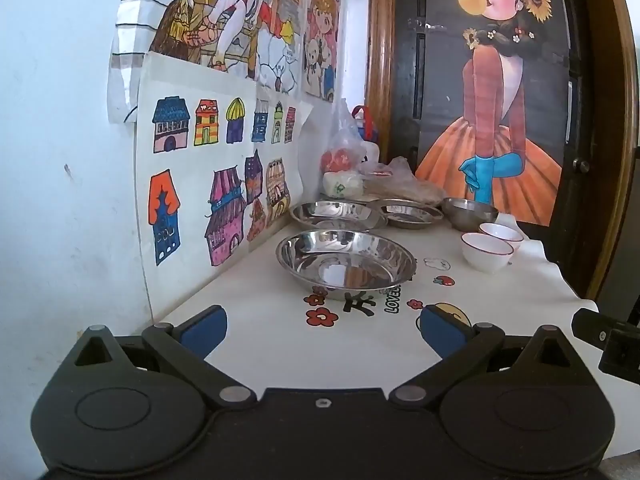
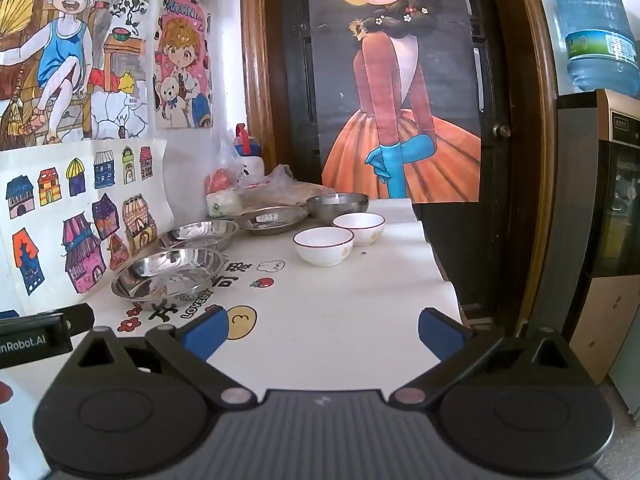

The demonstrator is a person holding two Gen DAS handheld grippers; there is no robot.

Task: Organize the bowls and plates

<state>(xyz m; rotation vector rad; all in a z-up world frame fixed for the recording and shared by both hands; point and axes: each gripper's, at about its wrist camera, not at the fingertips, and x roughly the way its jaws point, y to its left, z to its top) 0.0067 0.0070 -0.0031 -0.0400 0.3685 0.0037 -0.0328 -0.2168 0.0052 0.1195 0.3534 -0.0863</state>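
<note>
Three shallow steel plates lie along the wall side of the table: the nearest plate (image 1: 346,261) (image 2: 170,274), a middle plate (image 1: 337,215) (image 2: 198,235) and a far plate (image 1: 410,213) (image 2: 273,219). A steel bowl (image 1: 470,212) (image 2: 337,204) stands at the back. Two white bowls with red rims sit right of the plates, the nearer bowl (image 1: 487,251) (image 2: 323,246) touching the farther bowl (image 1: 502,234) (image 2: 359,228). My left gripper (image 1: 322,330) is open, just short of the nearest plate. My right gripper (image 2: 323,334) is open over bare tablecloth, nothing between its fingers.
The table (image 2: 340,312) has a white cartoon-printed cloth; its right edge drops off beside a dark door with a poster (image 2: 404,120). Plastic bags of food (image 1: 344,160) and a red-handled bottle (image 2: 246,148) crowd the back corner. Drawings cover the left wall.
</note>
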